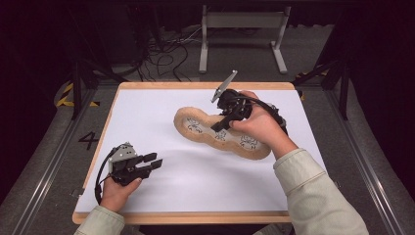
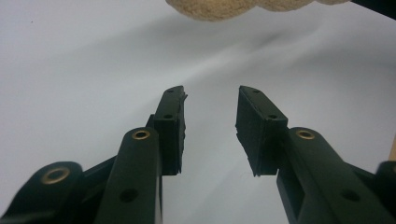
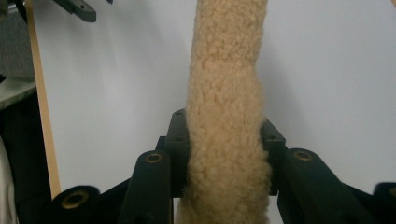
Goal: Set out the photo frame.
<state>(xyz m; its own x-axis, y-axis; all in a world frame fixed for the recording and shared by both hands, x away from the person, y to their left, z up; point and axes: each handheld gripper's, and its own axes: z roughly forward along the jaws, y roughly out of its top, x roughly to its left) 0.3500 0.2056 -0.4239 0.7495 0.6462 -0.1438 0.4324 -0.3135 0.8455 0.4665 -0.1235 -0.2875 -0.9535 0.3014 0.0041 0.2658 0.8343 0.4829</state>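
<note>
A long tan fleece piece [image 1: 195, 128] with three lobes and black prints on its pale top lies slantwise on the white table top [image 1: 147, 112]. My right gripper [image 1: 221, 125] reaches onto its middle from the far right, jaws shut on the fleece. In the right gripper view the fluffy edge [image 3: 227, 70] stands squeezed between the two pads of my right gripper [image 3: 225, 126]. My left gripper [image 1: 155, 160] rests near the front left of the table, pointing right, apart from the fleece. Its jaws [image 2: 211, 100] stand open with nothing between them, and the fleece edge [image 2: 219, 8] lies farther off.
The table has a wooden rim [image 1: 186, 217]. Behind it stand a grey metal frame [image 1: 242, 22] and loose cables [image 1: 161, 54] on the floor. A painted number 4 [image 1: 89, 139] marks the floor at left. The left gripper's tip [image 3: 77, 9] shows far off in the right gripper view.
</note>
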